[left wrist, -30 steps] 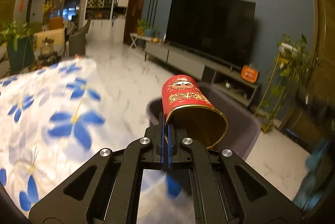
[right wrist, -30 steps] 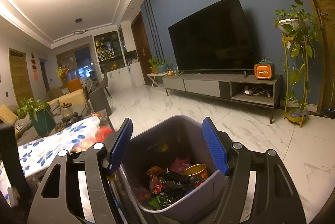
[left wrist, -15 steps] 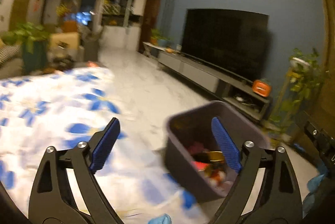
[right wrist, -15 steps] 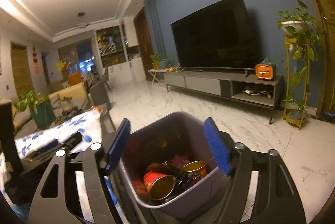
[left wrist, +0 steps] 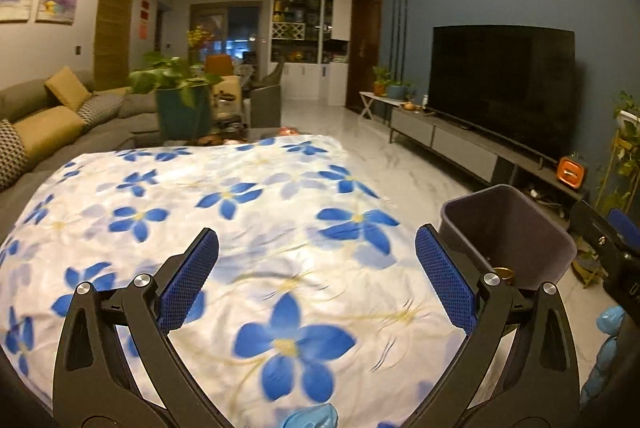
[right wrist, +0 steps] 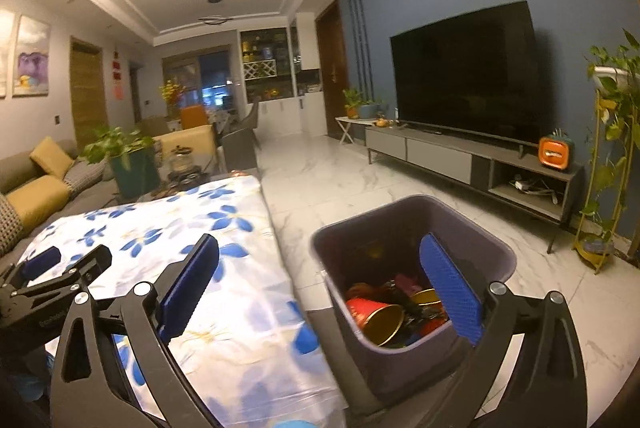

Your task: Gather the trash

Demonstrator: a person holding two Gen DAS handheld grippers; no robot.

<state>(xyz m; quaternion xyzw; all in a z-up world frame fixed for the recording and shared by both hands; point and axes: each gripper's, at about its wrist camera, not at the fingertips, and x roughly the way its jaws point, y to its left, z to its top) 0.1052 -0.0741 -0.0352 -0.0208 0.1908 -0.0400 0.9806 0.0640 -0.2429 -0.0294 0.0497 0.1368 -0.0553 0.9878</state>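
Between the left gripper's (left wrist: 316, 278) spread, empty fingers (left wrist: 188, 286) lies only flowered worktop (left wrist: 240, 211). The right gripper (right wrist: 318, 282), equally open, hangs nearer the bin (right wrist: 492, 248), where the red cup (right wrist: 374, 314) lies tipped; remaining trash seemingly none.

The left gripper (left wrist: 316, 280) has let go — the red cup (right wrist: 374, 316) now lies in the bin (right wrist: 412, 207).

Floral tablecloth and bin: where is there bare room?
The white, blue-flowered tablecloth is bare between both open grippers and the far-edge clutter. The grey plastic bin is crowded with a red paper cup and wrappers.
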